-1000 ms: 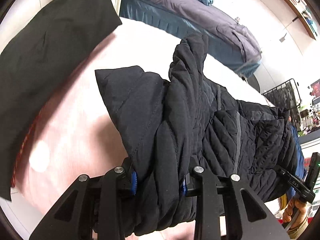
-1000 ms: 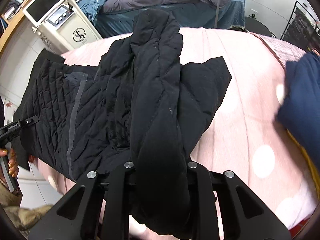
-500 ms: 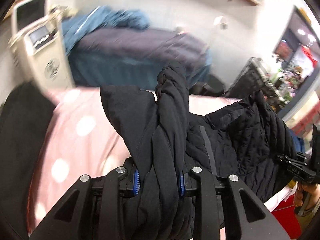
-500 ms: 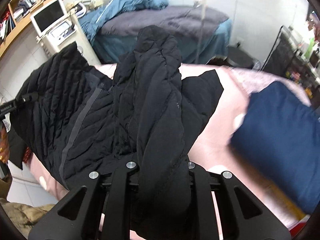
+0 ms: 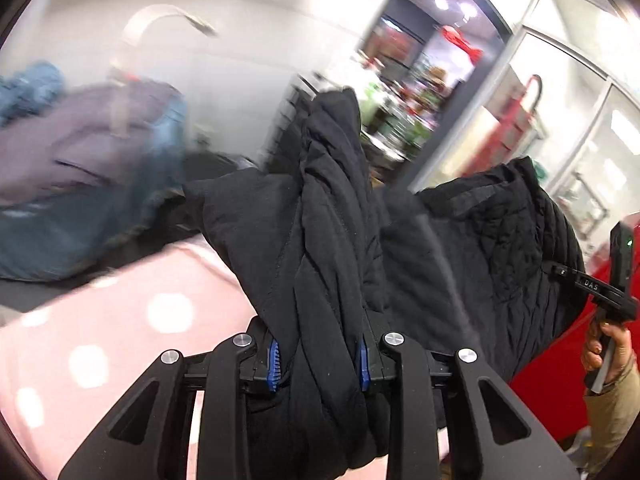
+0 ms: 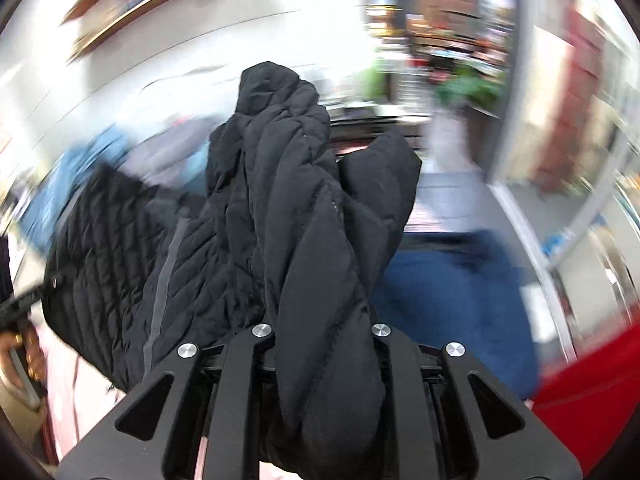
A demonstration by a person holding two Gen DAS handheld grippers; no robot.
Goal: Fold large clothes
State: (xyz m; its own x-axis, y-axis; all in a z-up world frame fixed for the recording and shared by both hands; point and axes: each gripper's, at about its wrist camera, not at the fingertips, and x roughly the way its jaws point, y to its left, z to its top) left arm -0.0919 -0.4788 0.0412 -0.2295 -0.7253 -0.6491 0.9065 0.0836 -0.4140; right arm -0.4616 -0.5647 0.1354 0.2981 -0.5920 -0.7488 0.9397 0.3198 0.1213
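A black quilted jacket (image 5: pixel 480 240) hangs in the air between my two grippers. My left gripper (image 5: pixel 318 360) is shut on a twisted bunch of it, with the blue pads (image 5: pixel 274 364) pressing the fabric. My right gripper (image 6: pixel 322 332) is shut on another thick bunch of the jacket (image 6: pixel 288 200). In the left wrist view my right gripper (image 5: pixel 568 274) shows at the right edge, held by a hand (image 5: pixel 608 348). In the right wrist view my left gripper (image 6: pixel 40 292) shows at the left edge, its tips buried in the quilted part.
A pink dotted bed cover (image 5: pixel 120 320) lies below on the left. A navy garment (image 6: pixel 452 280) lies below the jacket on the right. A blurred blue-grey bed (image 5: pixel 80 180) stands behind. A red surface (image 6: pixel 592 380) is low on the right, with glass doors (image 5: pixel 580 140) beyond.
Both grippers have swung upward and sideways with the jacket, lifting it off the pink cover. The background swept from the bed and machine to the glass doors. Both grips are unchanged.
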